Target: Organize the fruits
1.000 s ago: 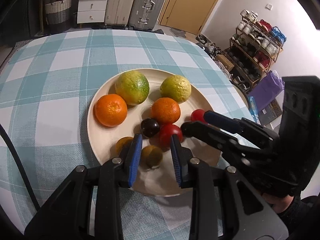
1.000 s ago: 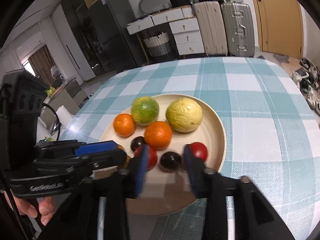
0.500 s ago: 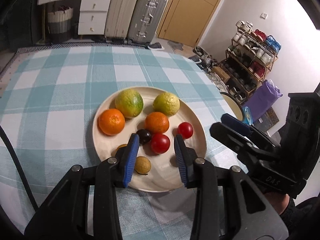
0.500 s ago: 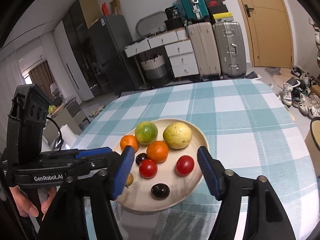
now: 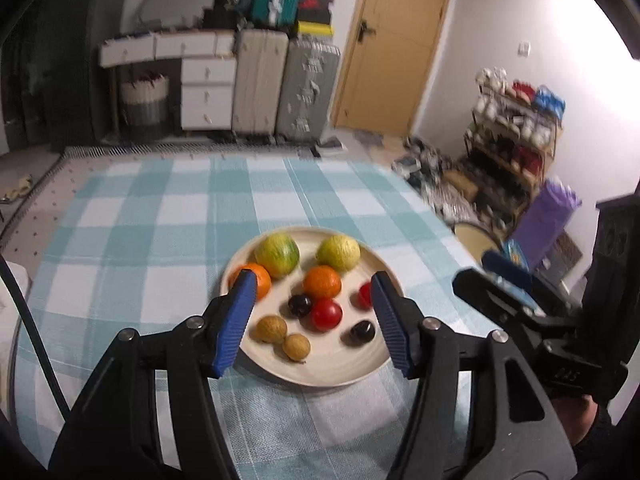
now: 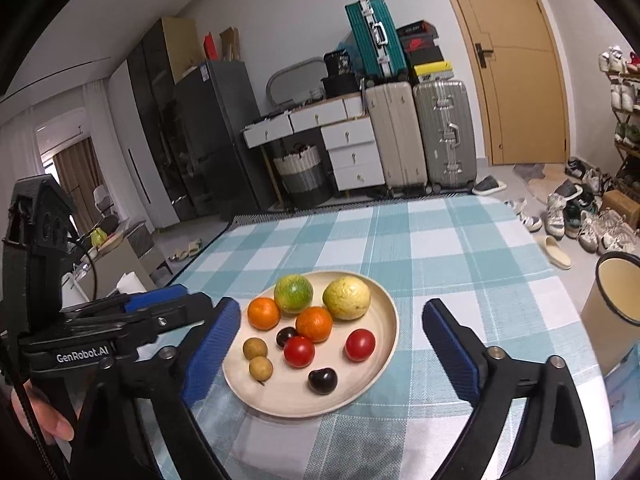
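A beige plate (image 5: 340, 368) (image 6: 384, 380) on the checked tablecloth holds several fruits: a green-orange citrus (image 6: 293, 294), a yellow-green fruit (image 6: 346, 298), two oranges (image 6: 263, 313) (image 6: 314, 323), two red tomatoes (image 6: 299, 351) (image 6: 360, 345), two dark plums (image 6: 322, 380) (image 6: 286, 336) and two small brown longans (image 6: 255, 348) (image 6: 260, 367). My left gripper (image 5: 312, 322) is open and empty, raised above the plate's near side. My right gripper (image 6: 330, 348) is open wide and empty, also above the plate. Each gripper shows in the other's view, the right one (image 5: 504, 280) and the left one (image 6: 160, 304).
A beige cup (image 6: 616, 308) stands at the table's right edge. Suitcases (image 6: 420, 144), a drawer unit (image 6: 352, 152) and a shoe rack (image 5: 516, 132) stand on the floor beyond the table.
Both grippers have pulled back and up from the plate and opened wider. A dark plum and a red tomato now lie free on the plate's near right side.
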